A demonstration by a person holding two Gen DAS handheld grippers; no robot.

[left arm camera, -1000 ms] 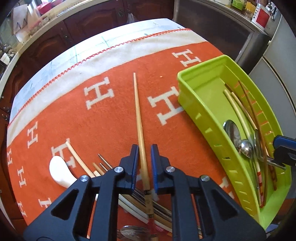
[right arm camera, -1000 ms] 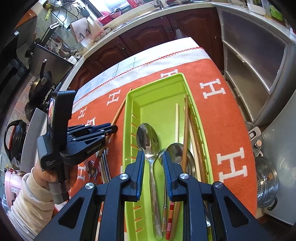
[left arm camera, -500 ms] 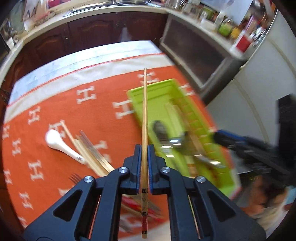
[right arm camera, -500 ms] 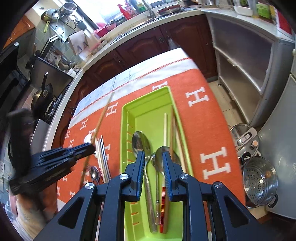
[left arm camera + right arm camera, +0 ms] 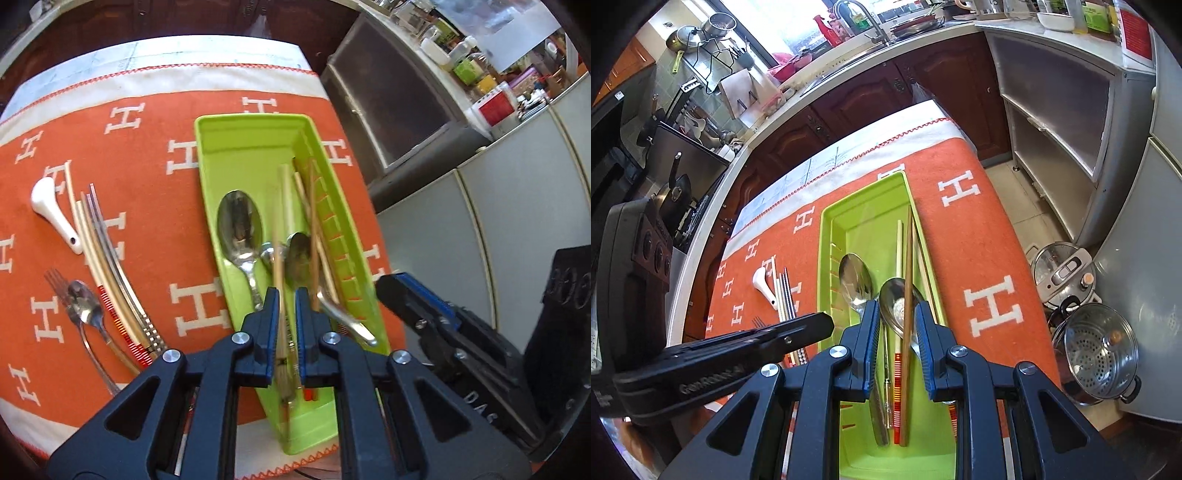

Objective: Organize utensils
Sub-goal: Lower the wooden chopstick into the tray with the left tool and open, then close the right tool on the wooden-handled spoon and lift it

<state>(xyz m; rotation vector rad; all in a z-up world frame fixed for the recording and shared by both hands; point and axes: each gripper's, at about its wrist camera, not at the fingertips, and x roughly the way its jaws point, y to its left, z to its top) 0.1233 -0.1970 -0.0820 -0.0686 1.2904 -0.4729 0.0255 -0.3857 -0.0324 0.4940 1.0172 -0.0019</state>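
Observation:
A lime-green utensil tray [image 5: 243, 147] [image 5: 864, 221] lies on an orange cloth and holds spoons [image 5: 240, 225] and several chopsticks. My left gripper [image 5: 286, 295] hovers over the tray's near end; its jaws stand slightly apart and a blurred wooden chopstick [image 5: 277, 258] lies between them, seemingly loose. My right gripper [image 5: 897, 314] is open and empty above the tray, over a spoon [image 5: 895, 306] and a chopstick [image 5: 907, 280]. On the cloth to the left lie a white ceramic spoon [image 5: 51, 210], chopsticks [image 5: 99, 258], a fork and a metal spoon [image 5: 83, 302].
The orange cloth [image 5: 155, 206] covers a small table. Kitchen cabinets and a counter stand behind. A steel cabinet [image 5: 1071, 122] is at the right. A pressure cooker [image 5: 1063, 273] and a steel steamer pot [image 5: 1100, 354] sit on the floor to the right.
My left gripper picked the chopstick up off the cloth, carried it right over the tray, and its jaws have now parted around it. My right gripper rose a little and stayed open.

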